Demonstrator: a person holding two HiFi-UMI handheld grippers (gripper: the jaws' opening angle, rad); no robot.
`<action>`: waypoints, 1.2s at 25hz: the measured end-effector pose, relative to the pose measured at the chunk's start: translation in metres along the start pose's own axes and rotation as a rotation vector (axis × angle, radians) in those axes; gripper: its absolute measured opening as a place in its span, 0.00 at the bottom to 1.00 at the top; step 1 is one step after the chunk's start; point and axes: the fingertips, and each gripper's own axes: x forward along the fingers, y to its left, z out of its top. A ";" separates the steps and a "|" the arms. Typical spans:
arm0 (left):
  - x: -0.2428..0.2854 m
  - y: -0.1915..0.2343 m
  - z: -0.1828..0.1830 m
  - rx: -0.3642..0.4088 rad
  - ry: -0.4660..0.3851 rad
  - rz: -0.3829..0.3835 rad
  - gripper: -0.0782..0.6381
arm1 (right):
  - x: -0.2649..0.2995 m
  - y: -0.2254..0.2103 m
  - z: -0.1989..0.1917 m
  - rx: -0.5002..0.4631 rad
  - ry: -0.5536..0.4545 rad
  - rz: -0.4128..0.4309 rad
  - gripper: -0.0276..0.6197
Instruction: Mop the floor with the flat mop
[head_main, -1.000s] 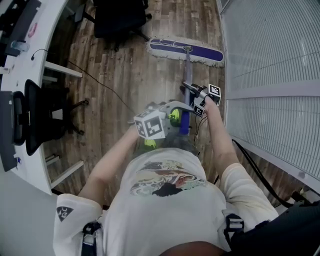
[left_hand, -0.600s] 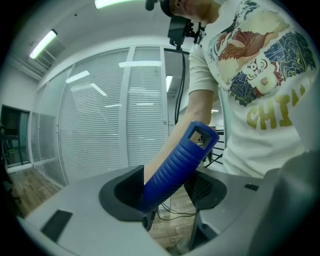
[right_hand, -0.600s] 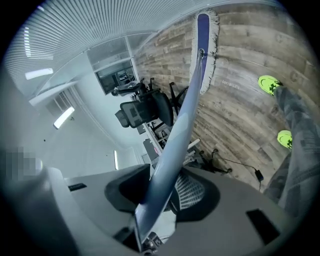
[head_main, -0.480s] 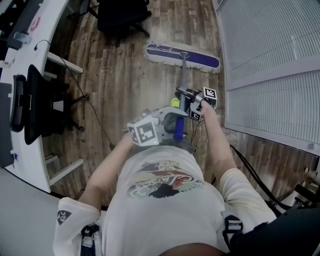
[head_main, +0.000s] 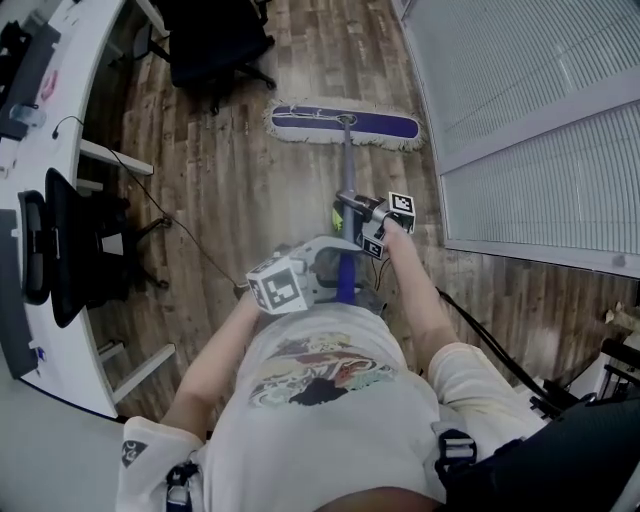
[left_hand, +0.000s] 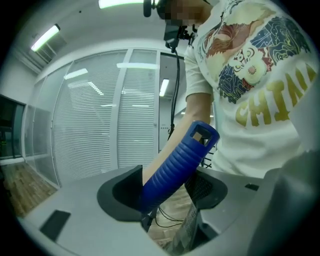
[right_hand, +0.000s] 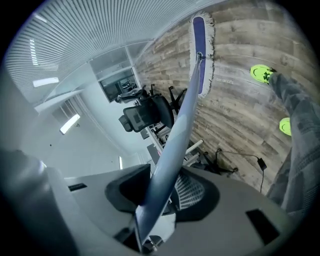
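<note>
On the wooden floor (head_main: 230, 170), the flat mop (head_main: 345, 123) rested; the left gripper (left_hand: 167, 187) clamped its blue handle grip (left_hand: 177, 160), the right gripper (right_hand: 160, 192) its pole (right_hand: 182, 115).

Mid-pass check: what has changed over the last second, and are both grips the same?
The mop head slid left along the floor beside the blinds wall, ending closer to the black office chair. Both grippers travelled with it. Unchanged: the left gripper stays clamped on the blue grip, the right gripper on the shaft, and the mop head lies flat on the floor.
</note>
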 end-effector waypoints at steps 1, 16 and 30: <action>0.000 0.005 -0.001 0.001 -0.001 -0.003 0.44 | 0.003 0.001 0.005 -0.007 0.003 0.001 0.27; 0.058 0.242 0.010 -0.030 0.039 -0.007 0.45 | 0.055 0.125 0.200 0.009 0.045 -0.008 0.27; 0.077 0.430 -0.009 -0.030 0.078 0.079 0.46 | 0.129 0.211 0.355 -0.055 0.091 -0.079 0.29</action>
